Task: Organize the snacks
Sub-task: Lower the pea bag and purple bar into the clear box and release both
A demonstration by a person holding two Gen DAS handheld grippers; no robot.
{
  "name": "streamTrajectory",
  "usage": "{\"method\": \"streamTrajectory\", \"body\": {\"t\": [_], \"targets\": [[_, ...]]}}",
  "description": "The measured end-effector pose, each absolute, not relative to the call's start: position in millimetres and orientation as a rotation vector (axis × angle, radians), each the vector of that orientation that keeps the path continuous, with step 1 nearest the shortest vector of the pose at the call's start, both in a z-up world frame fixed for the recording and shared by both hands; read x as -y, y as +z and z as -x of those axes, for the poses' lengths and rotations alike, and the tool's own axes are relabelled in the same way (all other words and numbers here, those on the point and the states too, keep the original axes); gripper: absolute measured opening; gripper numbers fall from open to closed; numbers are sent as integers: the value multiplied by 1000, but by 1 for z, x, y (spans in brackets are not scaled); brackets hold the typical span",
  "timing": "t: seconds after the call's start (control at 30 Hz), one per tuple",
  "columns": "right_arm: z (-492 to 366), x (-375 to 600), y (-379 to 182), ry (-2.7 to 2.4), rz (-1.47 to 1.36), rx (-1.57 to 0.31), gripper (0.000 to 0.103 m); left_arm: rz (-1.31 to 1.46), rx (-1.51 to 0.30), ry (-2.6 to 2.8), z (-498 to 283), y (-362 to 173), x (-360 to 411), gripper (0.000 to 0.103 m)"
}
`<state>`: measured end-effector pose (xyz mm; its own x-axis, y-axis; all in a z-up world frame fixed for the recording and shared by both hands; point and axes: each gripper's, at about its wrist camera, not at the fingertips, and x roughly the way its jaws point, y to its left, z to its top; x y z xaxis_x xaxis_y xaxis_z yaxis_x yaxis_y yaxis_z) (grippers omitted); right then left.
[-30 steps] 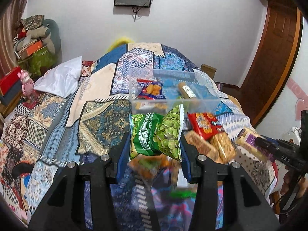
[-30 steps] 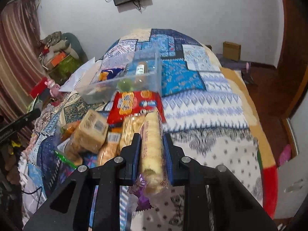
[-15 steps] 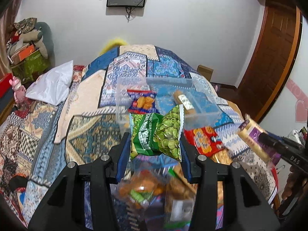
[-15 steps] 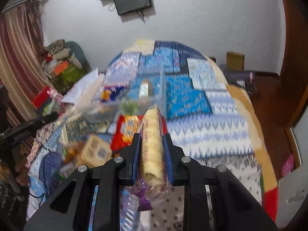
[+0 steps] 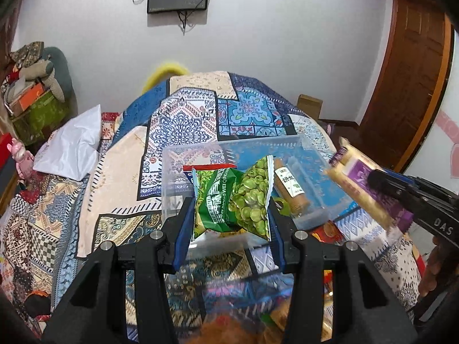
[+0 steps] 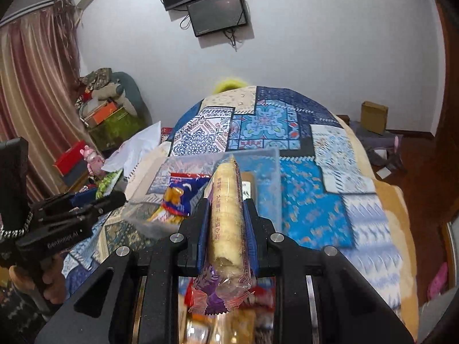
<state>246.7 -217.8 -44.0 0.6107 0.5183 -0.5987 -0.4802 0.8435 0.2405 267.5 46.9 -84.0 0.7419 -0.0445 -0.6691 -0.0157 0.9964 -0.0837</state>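
- The left claw (image 5: 231, 215) is closed on a green pea snack bag (image 5: 233, 200), its two blue-padded jaws pinching the bag's side edges so the middle crumples between them.
- That bag looks light, soft and crinkly; the film is probably slippery, and a hard squeeze could crush the peas, so the side seams seem the safest hold.
- The right claw (image 6: 226, 218) is closed around a long cracker roll (image 6: 225, 209), gripping its lower half while the purple twisted wrapper end hangs below the jaws.
- The roll seems light and fairly stiff but brittle; a mid-length grip likely keeps it from tipping.
- Both snacks are held just in front of the clear plastic bin (image 5: 178, 172), which rests on the patchwork bed (image 5: 114, 177).
- Inside the bin lie a brown cylindrical pack (image 5: 289, 189) and an orange-and-blue snack packet (image 6: 176, 197).
- More loose snacks lie blurred on the bed, nearer than the bin.
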Motion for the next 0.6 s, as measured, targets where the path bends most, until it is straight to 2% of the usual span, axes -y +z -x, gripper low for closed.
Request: {"method": "streamTrajectory", "body": {"t": [0.43, 0.6], "targets": [[-312, 166, -87, 605, -7, -827, 21, 144, -881, -1, -331, -131, -64, 47], [-318, 160, -98, 600, 28, -860, 22, 194, -893, 11, -334, -137, -72, 52]]}}
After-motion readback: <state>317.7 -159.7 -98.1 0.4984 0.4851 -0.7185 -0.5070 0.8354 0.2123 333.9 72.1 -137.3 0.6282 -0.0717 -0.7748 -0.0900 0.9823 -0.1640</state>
